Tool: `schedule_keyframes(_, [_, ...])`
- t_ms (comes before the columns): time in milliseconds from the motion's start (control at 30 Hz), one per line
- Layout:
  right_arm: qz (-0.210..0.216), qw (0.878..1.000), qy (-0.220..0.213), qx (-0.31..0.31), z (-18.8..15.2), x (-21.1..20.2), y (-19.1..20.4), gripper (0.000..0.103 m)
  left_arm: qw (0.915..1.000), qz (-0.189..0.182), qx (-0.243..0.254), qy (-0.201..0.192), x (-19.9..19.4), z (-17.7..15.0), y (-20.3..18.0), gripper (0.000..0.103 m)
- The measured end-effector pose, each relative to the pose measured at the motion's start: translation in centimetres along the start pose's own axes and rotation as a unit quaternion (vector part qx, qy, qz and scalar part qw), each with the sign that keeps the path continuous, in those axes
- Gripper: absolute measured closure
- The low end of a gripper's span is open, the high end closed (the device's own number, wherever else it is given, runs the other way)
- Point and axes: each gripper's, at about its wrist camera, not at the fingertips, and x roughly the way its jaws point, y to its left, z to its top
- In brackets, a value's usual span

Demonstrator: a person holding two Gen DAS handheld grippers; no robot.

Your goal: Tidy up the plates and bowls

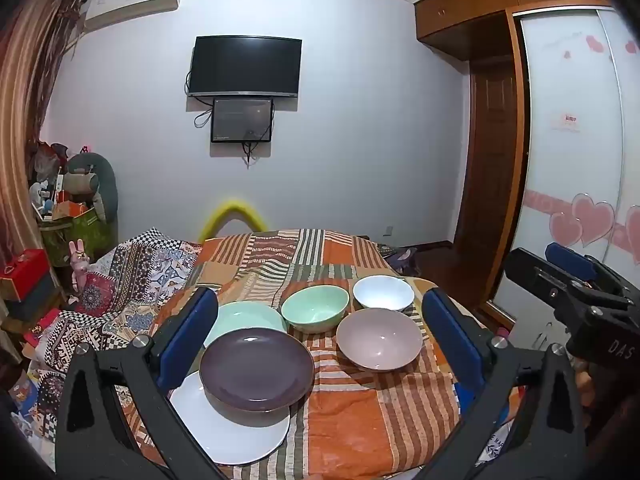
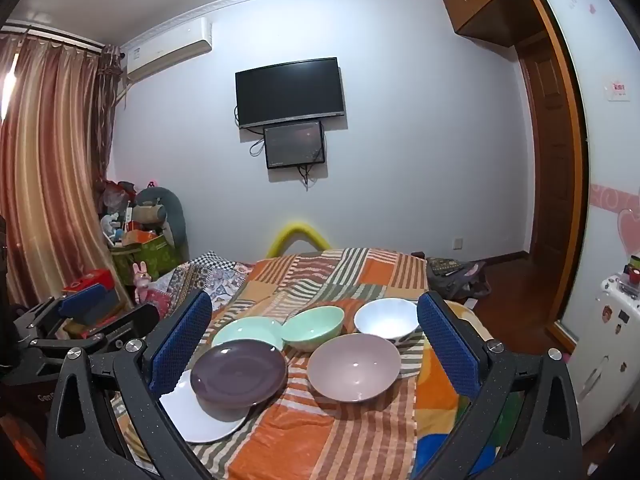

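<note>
A: Both grippers are hovering with jaws spread wide, gripping nothing. The purple plate (image 1: 256, 368) is resting partly on the white plate (image 1: 224, 428) on the striped cloth (image 1: 360, 432).

B: It's probably glazed, slick and breakable, so I'm favouring its raised rim, pinched firmly.

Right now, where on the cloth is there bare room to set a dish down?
Free: the near cloth, in front of the mauve bowl and right of the white plate, and the far stretch behind the green bowl and white bowl. Crowded: the left, where purple plate, white plate and green plate overlap.
</note>
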Motion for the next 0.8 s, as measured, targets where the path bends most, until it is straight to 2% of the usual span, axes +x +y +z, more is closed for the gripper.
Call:
schedule_keyframes(333, [0.001,1.000,0.000,0.001,-0.1,0.0,0.0,0.001,1.0000,0.002,0.000,-0.002,-0.3,0.5,0.1,0.000])
schedule_keyframes(800, [0.002,1.000,0.001,0.000,-0.2,0.0,1.1,0.001,1.0000,0.007,-0.002,-0.004,0.3,-0.4,0.6,0.000])
